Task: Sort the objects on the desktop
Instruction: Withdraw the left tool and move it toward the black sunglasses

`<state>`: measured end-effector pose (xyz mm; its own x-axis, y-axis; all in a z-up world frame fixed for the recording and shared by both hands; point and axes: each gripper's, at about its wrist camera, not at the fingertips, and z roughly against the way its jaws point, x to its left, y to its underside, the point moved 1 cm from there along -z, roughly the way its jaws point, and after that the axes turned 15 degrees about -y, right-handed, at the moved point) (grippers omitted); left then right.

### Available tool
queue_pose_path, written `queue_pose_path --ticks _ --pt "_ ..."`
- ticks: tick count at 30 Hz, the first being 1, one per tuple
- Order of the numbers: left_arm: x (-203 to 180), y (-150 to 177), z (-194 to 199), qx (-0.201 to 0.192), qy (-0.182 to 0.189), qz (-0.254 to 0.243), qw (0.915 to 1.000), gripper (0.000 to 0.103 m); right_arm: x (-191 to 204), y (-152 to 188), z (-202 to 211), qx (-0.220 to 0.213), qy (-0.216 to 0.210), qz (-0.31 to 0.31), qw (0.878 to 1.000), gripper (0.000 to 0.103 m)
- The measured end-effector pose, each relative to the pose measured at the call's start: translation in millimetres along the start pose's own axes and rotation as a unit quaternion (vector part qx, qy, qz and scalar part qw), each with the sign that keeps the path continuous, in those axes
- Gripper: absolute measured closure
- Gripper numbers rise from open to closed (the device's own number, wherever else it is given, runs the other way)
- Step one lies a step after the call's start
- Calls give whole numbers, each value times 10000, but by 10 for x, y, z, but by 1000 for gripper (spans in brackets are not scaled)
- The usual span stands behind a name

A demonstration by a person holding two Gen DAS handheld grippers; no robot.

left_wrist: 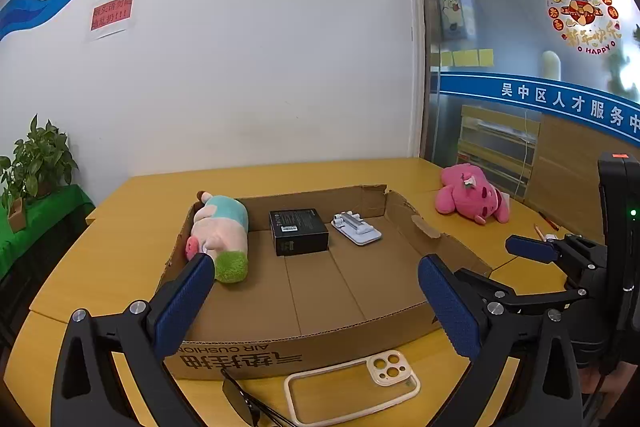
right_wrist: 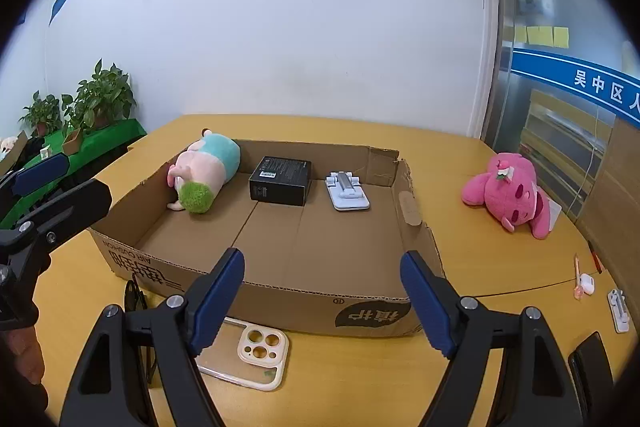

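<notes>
Nearest, both the left gripper (left_wrist: 316,303) and the right gripper (right_wrist: 322,301) hover with jaws spread wide and empty over the clear phone case (right_wrist: 244,355), which lies flat on the tabletop (right_wrist: 500,267) just before the cardboard box (right_wrist: 280,301) beside dark sunglasses (left_wrist: 244,403). The case looks light, thin and slippery, so pinching one long rim seems wisest. Farther off, the pink plush (right_wrist: 508,195) lies right of the box, soft and light, best squeezed around its body.

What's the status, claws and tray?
Both claws, left and right, open, empty. Box holds plush, black box, stand. Phone case and pink plush outside. Nothing blocking.
</notes>
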<state>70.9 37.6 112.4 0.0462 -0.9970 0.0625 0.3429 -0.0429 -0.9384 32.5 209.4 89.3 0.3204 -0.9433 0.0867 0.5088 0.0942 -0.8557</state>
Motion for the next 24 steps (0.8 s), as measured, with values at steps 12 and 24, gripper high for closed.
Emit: queue_pose_path --ticks 12,24 --pt "-53 64 -150 181 24 9 9998 0 -52 34 -48 65 3 -59 10000 23" --pt "-74 184 -323 554 78 -18 9984 0 -148 130 -147 240 -122 -221 9994 23"
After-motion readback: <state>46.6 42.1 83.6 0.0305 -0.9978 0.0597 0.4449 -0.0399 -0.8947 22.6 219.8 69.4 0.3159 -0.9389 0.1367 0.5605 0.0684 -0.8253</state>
